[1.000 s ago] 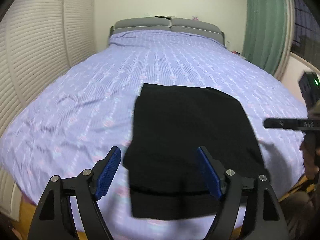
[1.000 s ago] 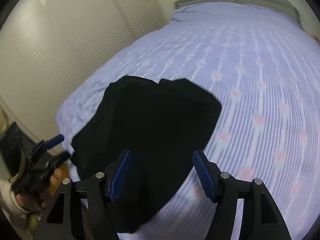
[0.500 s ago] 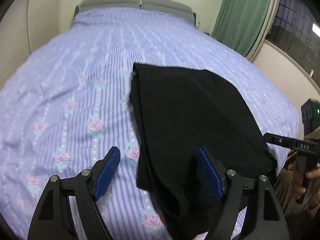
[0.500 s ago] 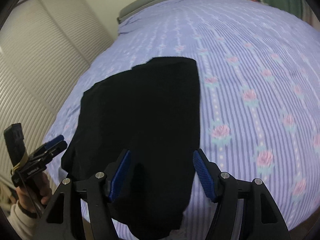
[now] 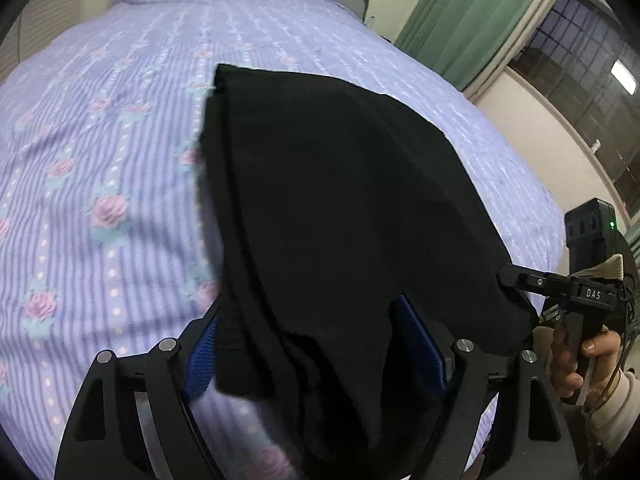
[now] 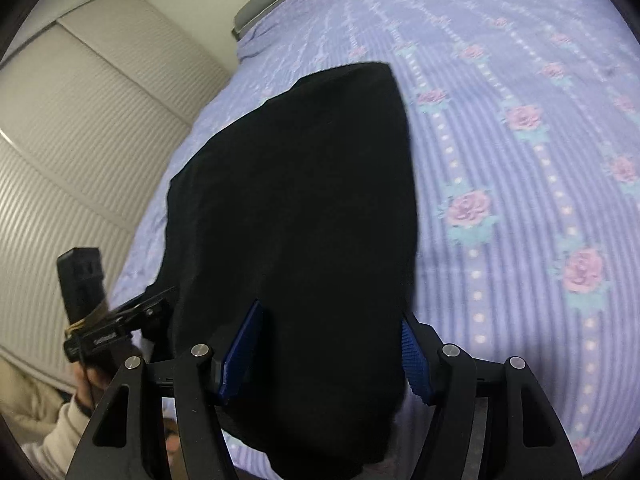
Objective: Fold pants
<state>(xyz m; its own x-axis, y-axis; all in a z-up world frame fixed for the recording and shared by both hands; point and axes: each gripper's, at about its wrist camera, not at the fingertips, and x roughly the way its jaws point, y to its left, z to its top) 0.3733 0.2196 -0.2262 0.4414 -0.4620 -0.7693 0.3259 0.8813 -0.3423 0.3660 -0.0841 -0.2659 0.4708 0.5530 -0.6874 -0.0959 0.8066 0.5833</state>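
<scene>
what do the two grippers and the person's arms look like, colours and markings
Both the left gripper and the right gripper have matte black frames with silver round bolts and ribbed blue pads. White lettering reading DAS marks the right one's side, where a black box shows a green light. The hand wears a cream sleeve.

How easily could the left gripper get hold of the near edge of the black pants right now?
Probably yes. The left gripper is open, and the near edge of the black pants already lies between its blue pads on the bed. Nothing blocks it; the right gripper works the opposite corner.
</scene>
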